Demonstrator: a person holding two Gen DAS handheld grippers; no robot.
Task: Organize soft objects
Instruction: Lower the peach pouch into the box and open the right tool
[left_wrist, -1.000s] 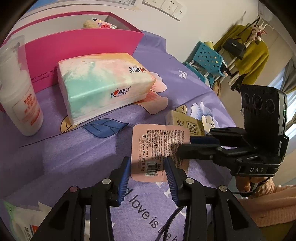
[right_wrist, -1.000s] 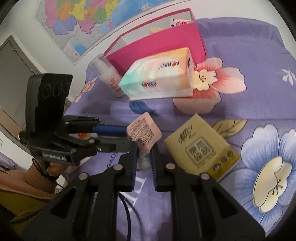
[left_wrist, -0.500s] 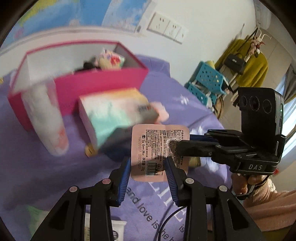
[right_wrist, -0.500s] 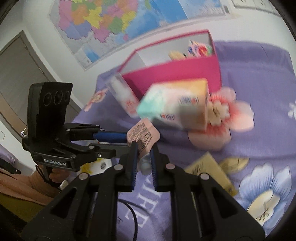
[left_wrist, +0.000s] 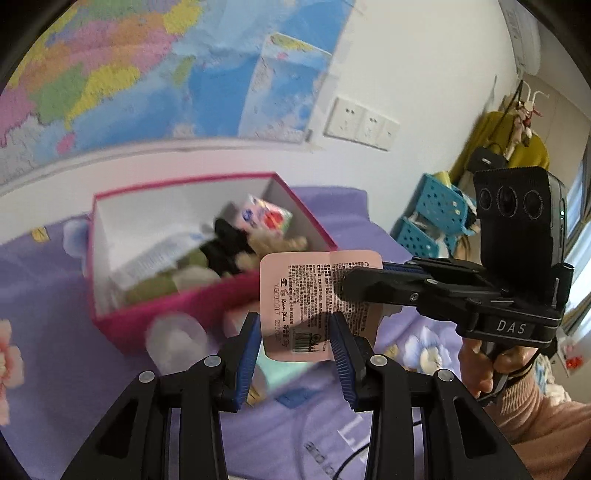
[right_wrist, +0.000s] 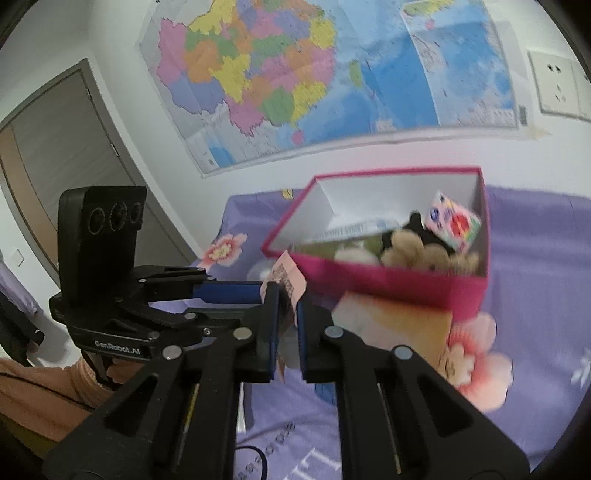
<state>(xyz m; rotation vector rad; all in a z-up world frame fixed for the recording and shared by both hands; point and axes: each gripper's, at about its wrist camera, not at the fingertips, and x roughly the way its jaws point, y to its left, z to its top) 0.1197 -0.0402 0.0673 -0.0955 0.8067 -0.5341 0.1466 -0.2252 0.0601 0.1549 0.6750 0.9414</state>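
Pink sachet (left_wrist: 317, 295): a flat pink packet with printed text and a barcode, held up in the air in front of the pink box, its printed back facing the left wrist camera; seen edge-on in the right wrist view (right_wrist: 287, 277).
Left tool (left_wrist: 294, 334): its blue-padded jaws sit against the two lower side edges of the sachet, pinching it across its width.
Right tool (right_wrist: 284, 314): jaws pressed almost together on the sachet's right-hand edge, having just closed a little further on it; in the left wrist view it reaches in from the right (left_wrist: 354, 284), held by a hand (left_wrist: 491, 369) in a peach sleeve.
Pink box (left_wrist: 177, 317): open-topped, white inside, standing on the bed by the wall below the map.
Box contents: a brown plush toy (right_wrist: 413, 254), something black, a colourful small pack (right_wrist: 452, 225) leaning in the far corner, greenish soft items; blur hides finer detail.
Tissue pack (right_wrist: 395, 325): pastel, lying just in front of the box, blurred.
Bottle (left_wrist: 176, 336): white, blurred, near the box's front wall.
Bed cover (left_wrist: 44, 332): purple with a flower print.
Wall: a large coloured map (right_wrist: 280, 74) and white sockets (left_wrist: 360, 123).
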